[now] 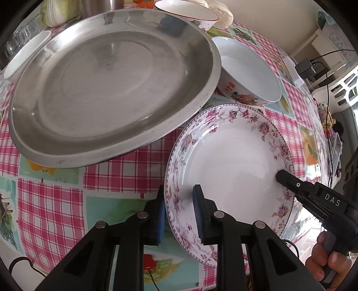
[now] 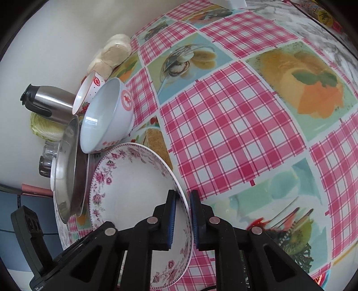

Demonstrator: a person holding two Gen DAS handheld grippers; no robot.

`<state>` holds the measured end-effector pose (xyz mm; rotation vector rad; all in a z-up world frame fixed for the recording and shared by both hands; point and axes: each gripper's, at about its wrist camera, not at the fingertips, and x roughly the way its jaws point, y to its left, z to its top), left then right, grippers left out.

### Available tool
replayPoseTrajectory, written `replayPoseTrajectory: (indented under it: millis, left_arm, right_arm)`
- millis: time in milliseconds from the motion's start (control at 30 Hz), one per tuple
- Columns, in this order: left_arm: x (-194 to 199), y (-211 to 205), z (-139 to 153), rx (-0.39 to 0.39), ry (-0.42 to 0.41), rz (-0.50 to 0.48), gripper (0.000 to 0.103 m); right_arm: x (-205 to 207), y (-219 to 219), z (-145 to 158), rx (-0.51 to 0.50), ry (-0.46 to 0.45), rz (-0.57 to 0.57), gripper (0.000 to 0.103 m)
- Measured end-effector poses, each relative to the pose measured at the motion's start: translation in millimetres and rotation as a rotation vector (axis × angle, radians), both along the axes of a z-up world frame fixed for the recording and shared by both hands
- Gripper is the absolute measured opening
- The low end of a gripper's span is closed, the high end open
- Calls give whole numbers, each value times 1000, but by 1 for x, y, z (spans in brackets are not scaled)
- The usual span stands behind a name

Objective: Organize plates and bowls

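Note:
A white plate with a pink floral rim [image 1: 228,161] is held between both grippers over the checked tablecloth. My left gripper [image 1: 180,215] is shut on its near-left rim, one blue pad under it and one on top. The right gripper [image 1: 283,175] comes in from the right and clamps the far-right rim. In the right wrist view the right gripper [image 2: 183,212] is shut on the edge of the floral plate [image 2: 134,190]. A large steel plate [image 1: 107,85] lies tilted just behind. A white bowl with red print [image 1: 248,71] stands beside it.
Another red-rimmed bowl [image 1: 188,11] and a small white bowl [image 1: 26,53] stand around the steel plate. A steel flask [image 2: 49,103], cabbage [image 2: 44,132], a glass [image 2: 47,156] and buns [image 2: 114,53] line the wall. The tablecloth [image 2: 235,125] stretches to the right.

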<state>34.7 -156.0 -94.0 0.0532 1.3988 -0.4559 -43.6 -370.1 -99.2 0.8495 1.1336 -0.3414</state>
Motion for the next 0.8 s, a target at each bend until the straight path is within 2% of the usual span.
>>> replayPoseTrajectory:
  millis: [433, 800]
  left_arm:
    - [-9, -14, 4, 29, -23, -23, 26]
    - [-8, -13, 4, -25, -23, -41, 25]
  right_arm:
    - [4, 6, 1, -15, 6, 3, 14]
    - [1, 6, 6, -49, 18, 12, 14]
